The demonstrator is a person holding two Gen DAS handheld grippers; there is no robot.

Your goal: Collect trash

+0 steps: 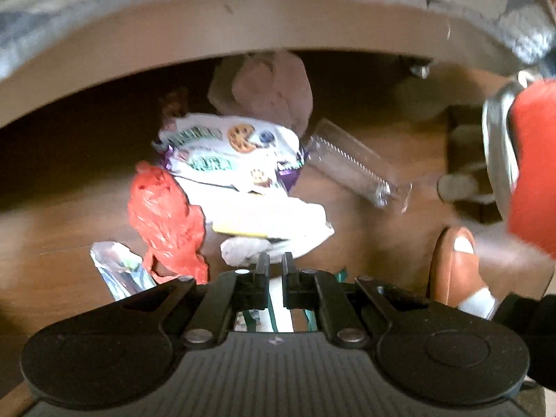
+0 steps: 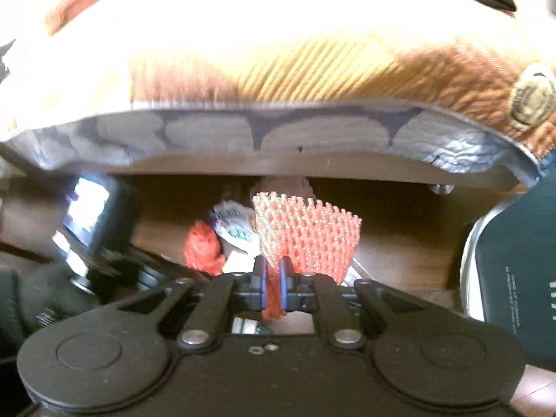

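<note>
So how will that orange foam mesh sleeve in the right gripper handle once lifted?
The orange foam mesh sleeve probably stays light and springy: it stands up fanned above the right gripper without drooping. Its pinched end squashes thin between the pads, so it likely compresses easily yet grips well.

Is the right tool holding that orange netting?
Yes, the right tool is shut on the orange netting, which is pinched between its blue-padded fingers and fans out above them.

Green lettering on white snack bag (image 1: 229, 153) blurred, white print on dark book (image 2: 521, 278) unreadable
</note>
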